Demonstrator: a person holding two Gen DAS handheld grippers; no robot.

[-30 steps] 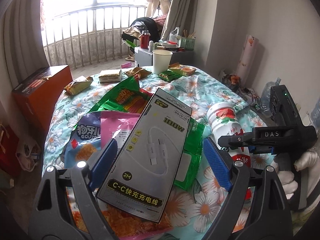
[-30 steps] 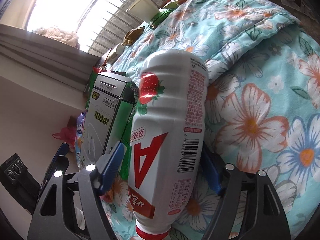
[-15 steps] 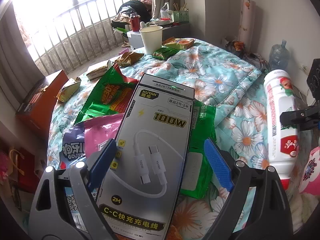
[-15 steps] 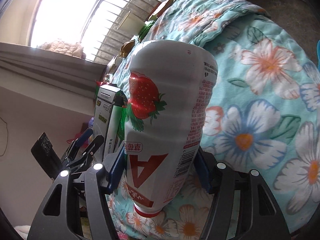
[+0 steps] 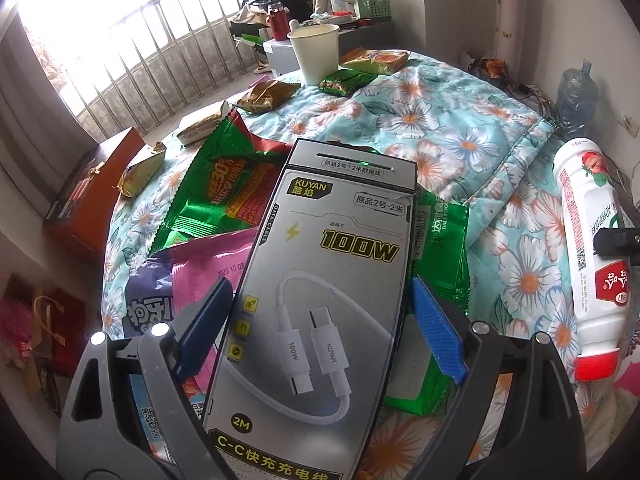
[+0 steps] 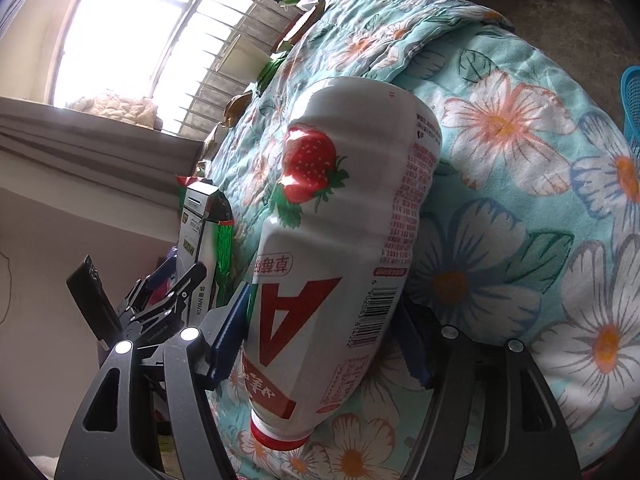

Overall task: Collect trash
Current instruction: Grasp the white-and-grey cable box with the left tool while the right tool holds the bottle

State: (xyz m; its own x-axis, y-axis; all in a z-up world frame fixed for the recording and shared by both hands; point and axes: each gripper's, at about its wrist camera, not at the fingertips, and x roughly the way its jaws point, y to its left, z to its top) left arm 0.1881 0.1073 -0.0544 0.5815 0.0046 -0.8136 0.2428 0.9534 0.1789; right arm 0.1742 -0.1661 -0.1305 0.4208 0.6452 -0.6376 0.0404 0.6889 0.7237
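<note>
Left gripper (image 5: 320, 332) clamped on cable box (image 5: 332, 280), frame centre. Right gripper (image 6: 316, 336) gripping strawberry bottle (image 6: 340, 264), cap toward bottom edge.

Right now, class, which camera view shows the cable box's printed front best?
The left wrist view: the cable box faces the camera between the left gripper fingers, its label readable. The right wrist view shows only its narrow edge, far left, beside the strawberry bottle.

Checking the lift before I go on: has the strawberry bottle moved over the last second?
Yes. The strawberry bottle, shut in the right gripper, has shifted rightward, away from the cable box, toward the bedspread edge.
</note>
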